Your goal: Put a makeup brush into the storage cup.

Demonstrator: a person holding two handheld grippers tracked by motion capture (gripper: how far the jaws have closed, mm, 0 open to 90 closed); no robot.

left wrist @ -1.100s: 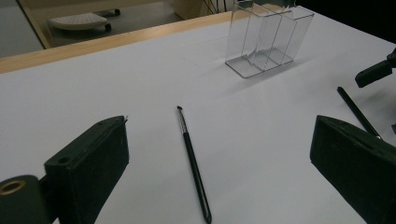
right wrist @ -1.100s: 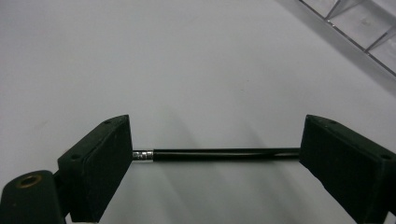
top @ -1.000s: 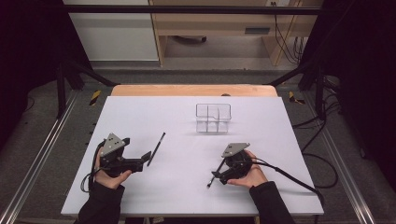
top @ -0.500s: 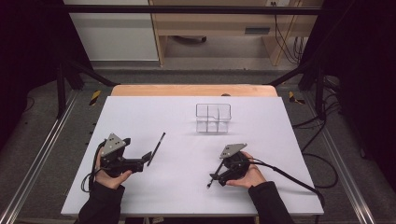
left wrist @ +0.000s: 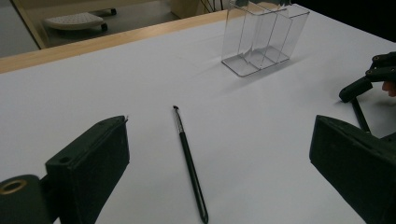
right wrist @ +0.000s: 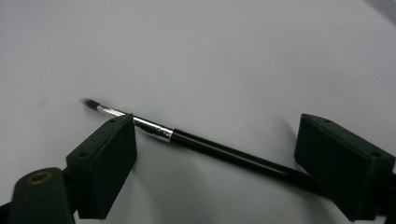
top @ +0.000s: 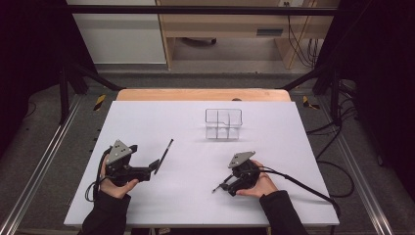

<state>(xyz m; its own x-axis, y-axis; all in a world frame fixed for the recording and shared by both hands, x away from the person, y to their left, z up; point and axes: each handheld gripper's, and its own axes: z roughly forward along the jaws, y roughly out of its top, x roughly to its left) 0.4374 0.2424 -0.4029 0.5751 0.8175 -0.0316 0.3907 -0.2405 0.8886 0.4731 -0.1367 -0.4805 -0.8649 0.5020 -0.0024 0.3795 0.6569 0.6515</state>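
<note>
Holds the left gripper (top: 151,169) low over the white surface (top: 293,161), fingers (left wrist: 93,158) spread wide and gripping nothing, straddling the left brush (left wrist: 189,163). Leaves that brush flat between the two fingers, touching neither, handle end nearest and bristle tip pointing beyond the fingertips: probably a lengthwise line-up, giving a close on the handle room on both sides. Lowers the right gripper (top: 227,185) onto the right brush (right wrist: 224,151) differently, crosswise. Keeps its fingers (right wrist: 105,158) open as well, having just closed in a little, with the black handle spanning the gap, the silver ferrule at the inner face of one finger, the bristles poking out past it and the far handle end slipping behind the other finger. Cannot tell whether either pad already brushes the shaft; no squeeze evident yet. Looks like a hold aimed at mid-handle, likely for balance and to spare the bristles. Leaves the clear organiser (top: 223,123) upright well beyond both sets of fingertips, compartments empty and open at the top, presumably the place for the brushes, so a grip near the middle probably allows tipping each one upright before dropping it in.
</note>
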